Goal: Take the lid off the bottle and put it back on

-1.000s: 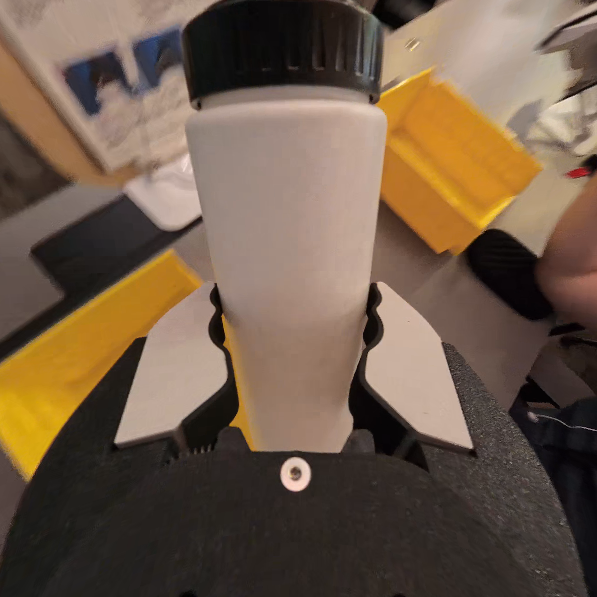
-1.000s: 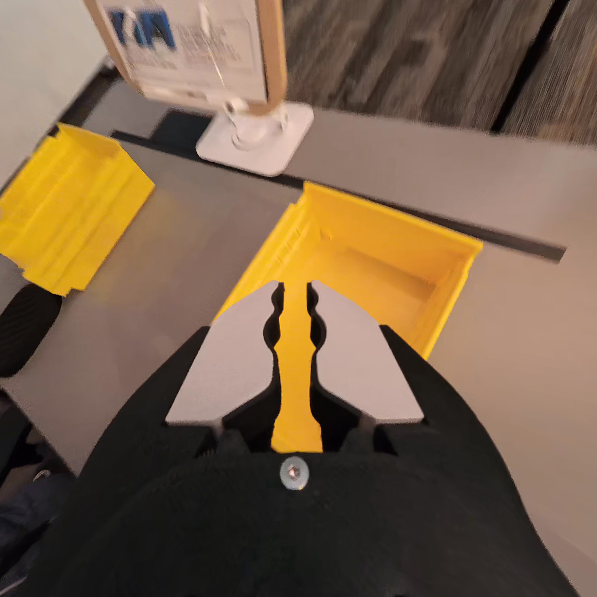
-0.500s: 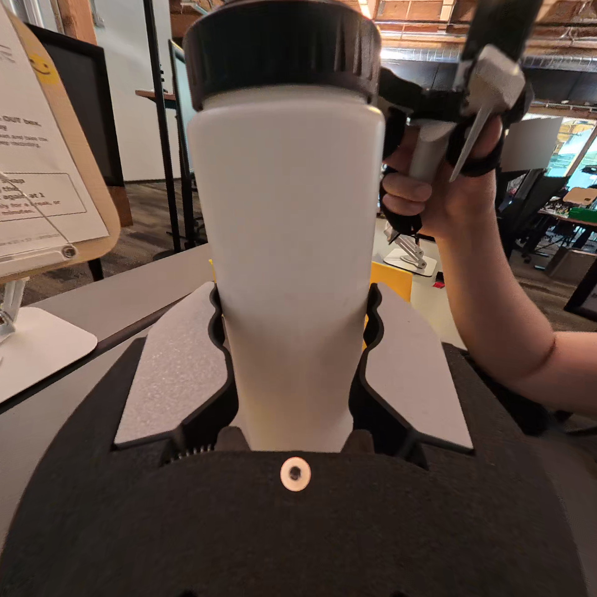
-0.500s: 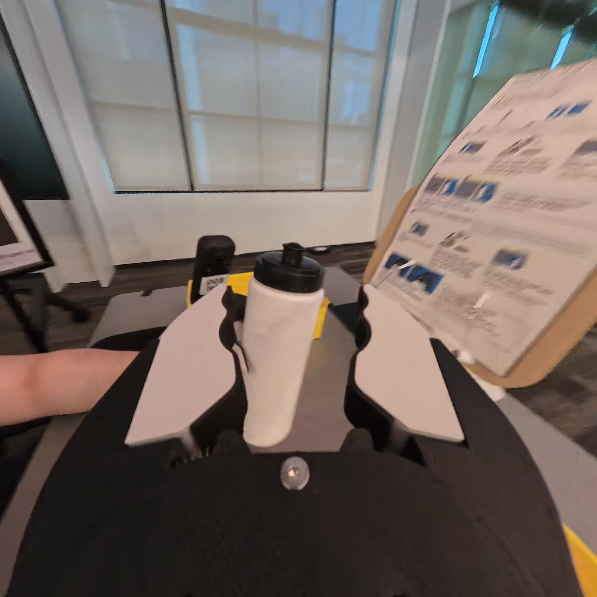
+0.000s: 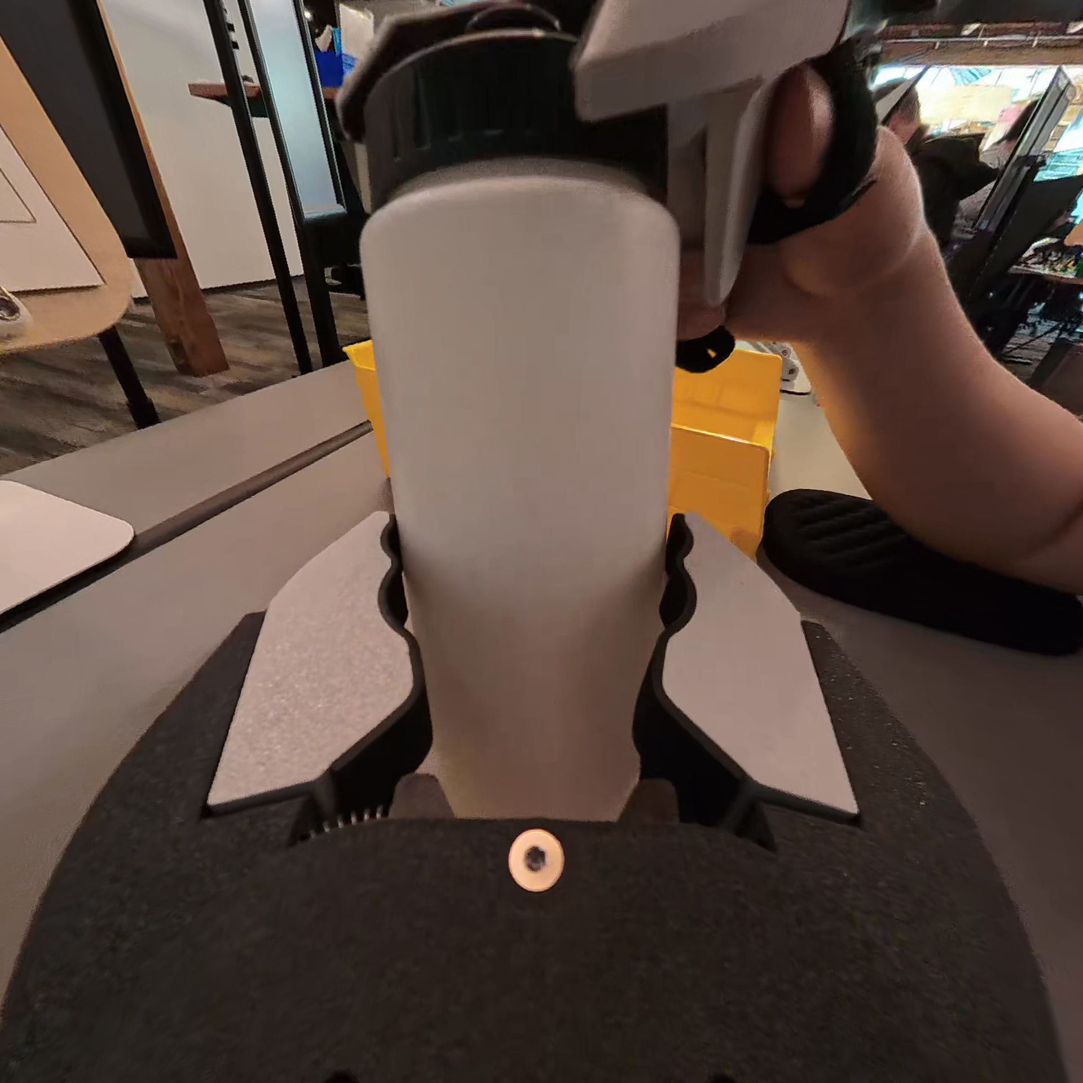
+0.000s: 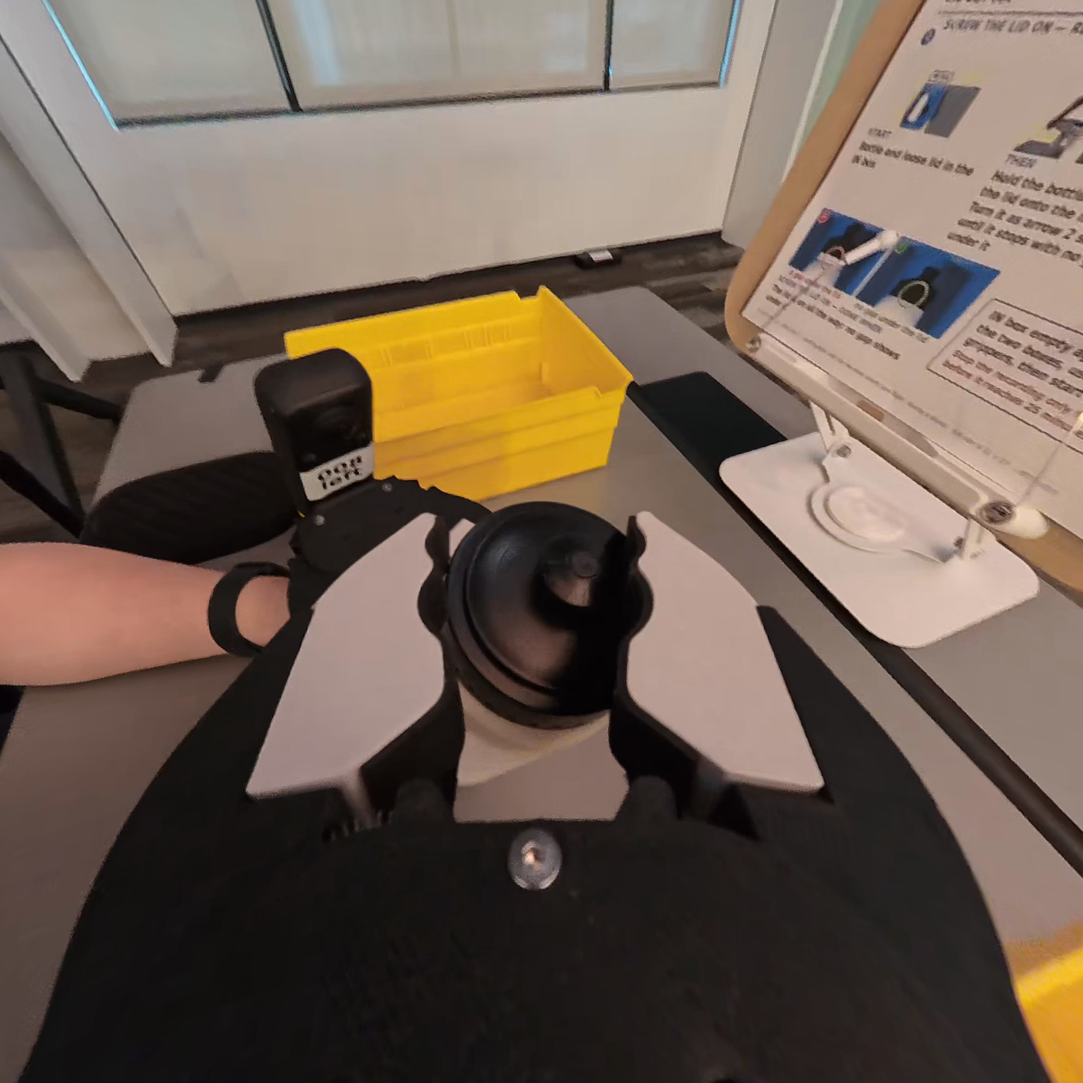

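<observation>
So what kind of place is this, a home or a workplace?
Most likely an office or lab workstation: a grey table with yellow bins, an instruction board on a stand, and desks with monitors behind.

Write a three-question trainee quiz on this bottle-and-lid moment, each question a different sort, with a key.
1. True or false: the black lid has already been lifted off the white bottle.
2. Multiple choice: what does the left hand-held gripper grip? A) the lid B) the body of the bottle C) the yellow bin
3. Short answer: where do the fingers of the right hand-held gripper stand relative to the lid?

Key
1. False: the lid sits on the bottle.
2. B
3. One on each side of the lid, close around it; whether they press on it cannot be told.
</observation>
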Action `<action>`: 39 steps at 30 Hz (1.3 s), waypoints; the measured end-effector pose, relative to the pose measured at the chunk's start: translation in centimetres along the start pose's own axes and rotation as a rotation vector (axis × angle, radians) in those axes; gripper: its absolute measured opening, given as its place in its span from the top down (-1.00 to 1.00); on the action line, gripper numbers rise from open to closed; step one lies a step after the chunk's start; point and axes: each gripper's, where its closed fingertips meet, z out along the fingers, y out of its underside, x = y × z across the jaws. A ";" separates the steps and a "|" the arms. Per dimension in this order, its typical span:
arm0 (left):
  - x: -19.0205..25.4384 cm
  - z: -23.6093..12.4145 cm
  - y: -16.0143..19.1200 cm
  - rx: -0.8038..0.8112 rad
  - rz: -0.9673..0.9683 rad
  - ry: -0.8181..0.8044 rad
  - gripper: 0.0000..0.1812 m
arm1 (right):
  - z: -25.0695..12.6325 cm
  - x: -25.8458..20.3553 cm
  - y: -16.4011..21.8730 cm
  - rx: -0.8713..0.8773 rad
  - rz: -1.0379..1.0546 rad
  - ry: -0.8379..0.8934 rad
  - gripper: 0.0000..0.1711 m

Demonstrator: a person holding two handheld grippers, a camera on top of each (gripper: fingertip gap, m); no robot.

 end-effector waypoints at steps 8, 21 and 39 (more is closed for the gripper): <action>0.6 -0.1 0.4 0.042 0.010 0.047 0.05 | 1.1 -2.4 -0.3 0.015 -0.073 -0.044 0.27; 0.6 0.1 -0.2 0.045 0.051 -0.041 0.03 | 0.9 -2.4 -0.1 -0.077 -0.113 0.062 0.11; 0.0 0.3 0.1 0.026 0.006 -0.134 -0.02 | 0.7 -2.2 1.3 -0.208 -0.011 0.124 0.10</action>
